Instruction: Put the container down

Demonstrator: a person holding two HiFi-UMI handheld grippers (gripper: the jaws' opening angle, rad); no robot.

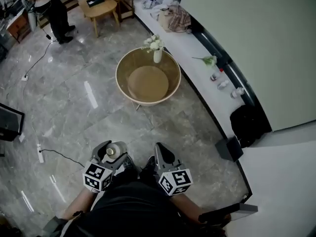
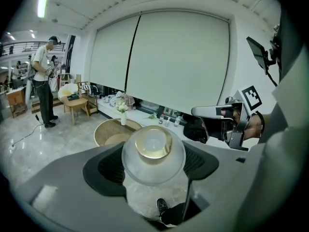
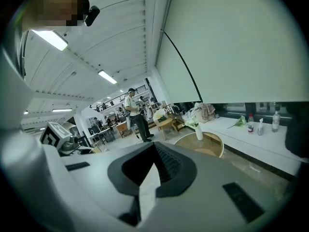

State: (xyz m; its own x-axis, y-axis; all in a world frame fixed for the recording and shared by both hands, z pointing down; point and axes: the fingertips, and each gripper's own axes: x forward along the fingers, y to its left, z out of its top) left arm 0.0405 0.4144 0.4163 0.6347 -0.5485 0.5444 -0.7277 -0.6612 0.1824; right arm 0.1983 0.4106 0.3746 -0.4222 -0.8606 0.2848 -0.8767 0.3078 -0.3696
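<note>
A clear round container with a gold lid (image 1: 112, 151) sits between the jaws of my left gripper (image 1: 110, 150), which is shut on it close to my body and well above the floor. In the left gripper view the container (image 2: 153, 151) fills the gap between the black pads (image 2: 108, 170). My right gripper (image 1: 162, 151) is beside it on the right, shut and holding nothing; its pads (image 3: 169, 166) meet at the tip (image 3: 153, 151). Ahead stands a round wooden tub-like table (image 1: 120, 78) with a white vase of flowers (image 1: 156, 49) on its far rim.
A long white ledge (image 1: 197, 58) runs along the wall on the right, with bottles (image 1: 222, 80), a bag (image 1: 174, 18) and a black bag (image 1: 249, 125) by it. A person (image 1: 49, 9) stands at far left near a small wooden table (image 1: 101, 9). Cables (image 1: 42, 152) lie on the floor.
</note>
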